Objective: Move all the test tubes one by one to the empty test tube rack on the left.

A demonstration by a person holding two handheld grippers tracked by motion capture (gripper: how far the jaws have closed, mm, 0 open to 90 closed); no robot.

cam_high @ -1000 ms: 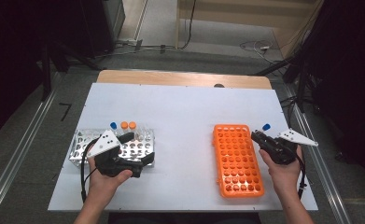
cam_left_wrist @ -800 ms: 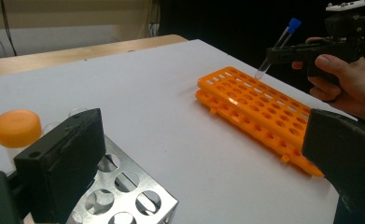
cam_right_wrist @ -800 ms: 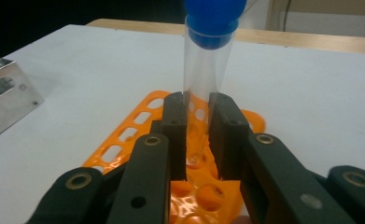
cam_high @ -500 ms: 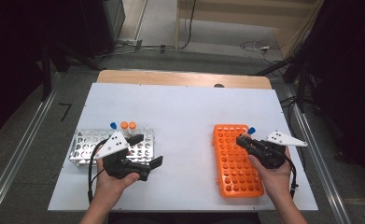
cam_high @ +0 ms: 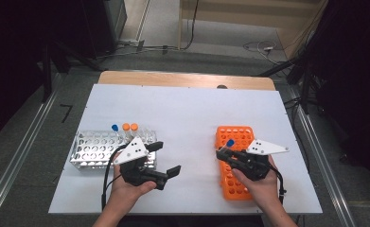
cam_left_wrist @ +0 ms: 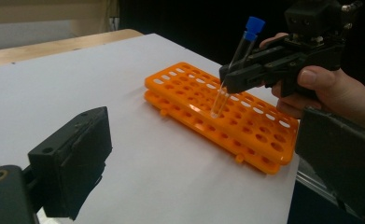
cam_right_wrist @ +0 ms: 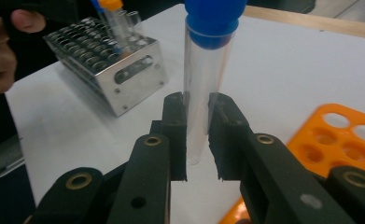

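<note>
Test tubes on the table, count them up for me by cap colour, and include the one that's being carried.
Blue-capped tubes: 2, one in the metal rack at, one clamped in the right gripper over the orange rack at.
Orange-capped tubes: 2, in the metal rack.
Total: 4 tubes.

black fingers [cam_right_wrist: 171, 135] clamping upright blue-capped tube [cam_right_wrist: 203, 79], metal rack [cam_right_wrist: 110, 60] beyond, orange rack [cam_right_wrist: 343, 140] right

Orange rack [cam_high: 234, 163]; blue-capped clear tube [cam_right_wrist: 207, 70]; silver rack [cam_high: 95, 149].
</note>
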